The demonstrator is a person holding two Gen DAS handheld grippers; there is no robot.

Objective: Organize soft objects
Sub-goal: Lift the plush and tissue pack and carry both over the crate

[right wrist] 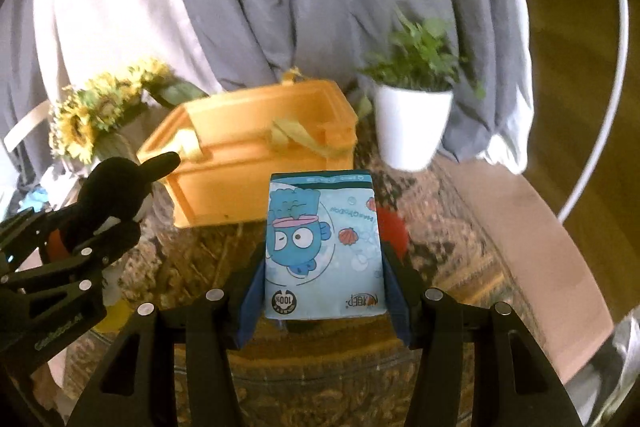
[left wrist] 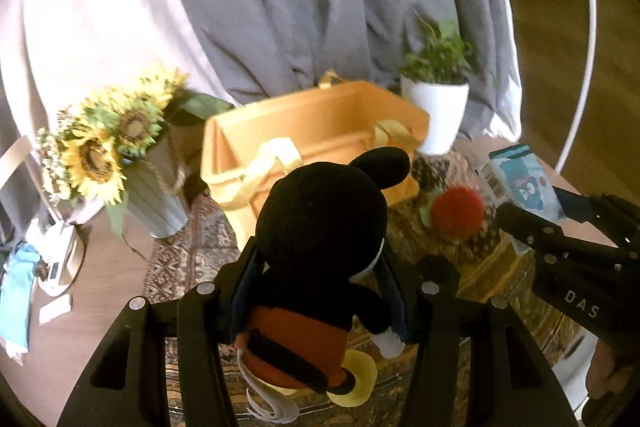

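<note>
Between my left tongs sits a black plush mouse in red shorts, pinched at the body, head up and lifted above the patterned counter. My right tongs pinch a pale blue tissue pack with a cartoon fish on it, held upright above the same surface. Just beyond both loads stands an open orange storage box with yellow handles. A red fuzzy ball lies on the counter near the box's right end. Behind that is a white potted plant; sunflowers in a ribbed vase stand left of the box, grey curtains behind.
</note>
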